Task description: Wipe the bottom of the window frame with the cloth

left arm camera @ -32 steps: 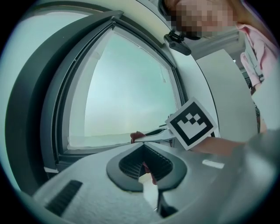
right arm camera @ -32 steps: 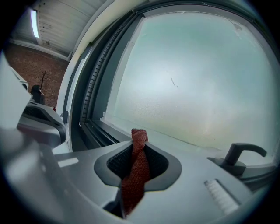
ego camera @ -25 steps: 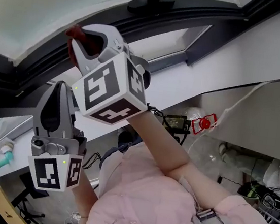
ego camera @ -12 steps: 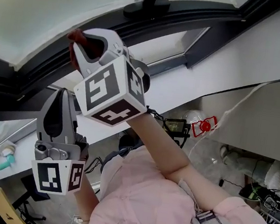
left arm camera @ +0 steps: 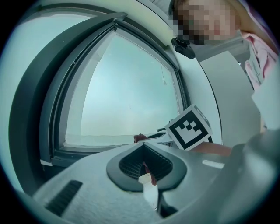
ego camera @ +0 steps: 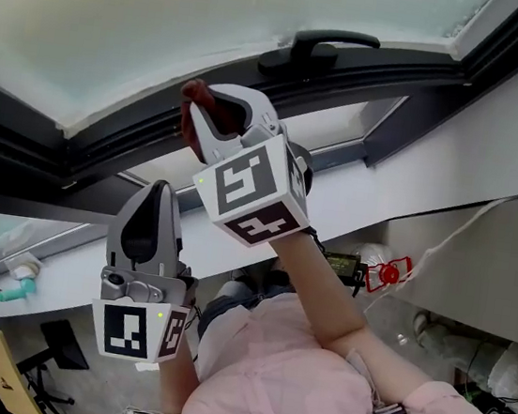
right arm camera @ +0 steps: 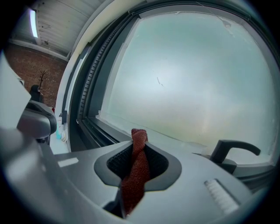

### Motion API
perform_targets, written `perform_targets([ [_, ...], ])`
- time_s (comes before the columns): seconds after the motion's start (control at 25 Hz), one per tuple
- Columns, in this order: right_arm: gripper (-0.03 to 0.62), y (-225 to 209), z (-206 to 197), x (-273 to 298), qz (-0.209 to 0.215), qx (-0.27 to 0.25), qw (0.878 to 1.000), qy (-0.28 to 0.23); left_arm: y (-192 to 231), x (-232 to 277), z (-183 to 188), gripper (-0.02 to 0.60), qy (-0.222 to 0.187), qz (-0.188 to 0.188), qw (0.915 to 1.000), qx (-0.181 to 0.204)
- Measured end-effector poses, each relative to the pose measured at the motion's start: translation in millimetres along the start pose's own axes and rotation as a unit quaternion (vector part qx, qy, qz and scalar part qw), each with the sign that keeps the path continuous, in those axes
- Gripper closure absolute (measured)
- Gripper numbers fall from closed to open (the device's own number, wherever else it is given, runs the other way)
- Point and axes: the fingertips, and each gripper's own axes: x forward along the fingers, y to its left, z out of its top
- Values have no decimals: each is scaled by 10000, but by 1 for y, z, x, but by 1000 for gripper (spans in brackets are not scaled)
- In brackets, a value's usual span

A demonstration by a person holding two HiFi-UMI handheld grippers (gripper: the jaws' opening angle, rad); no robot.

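i have the right gripper (ego camera: 205,114) clenched on the red cloth (right arm camera: 136,168), tip near the window frame (ego camera: 96,147) bottom rail, contact unclear. left gripper (ego camera: 154,195) closed, empty. looks like approach; next i press cloth down, drag along.

Soft daylight through window (right arm camera: 188,78), fisheye edges (dark vignette)
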Motion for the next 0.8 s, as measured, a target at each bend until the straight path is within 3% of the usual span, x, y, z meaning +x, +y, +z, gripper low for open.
perform_targets([
  [0.52,526,-34,-9,-15,-55,81,9999,-58,-35,14,5,579,-14,-247,9992,320],
  [0.68,526,-40,-11,-19,-52,80,9999,-63,-45,17,9,524,-112,-310,9986,405],
  [0.8,526,-42,-10,-20,-10,85,9999,-85,-50,19,12,517,-179,-335,9984,414],
])
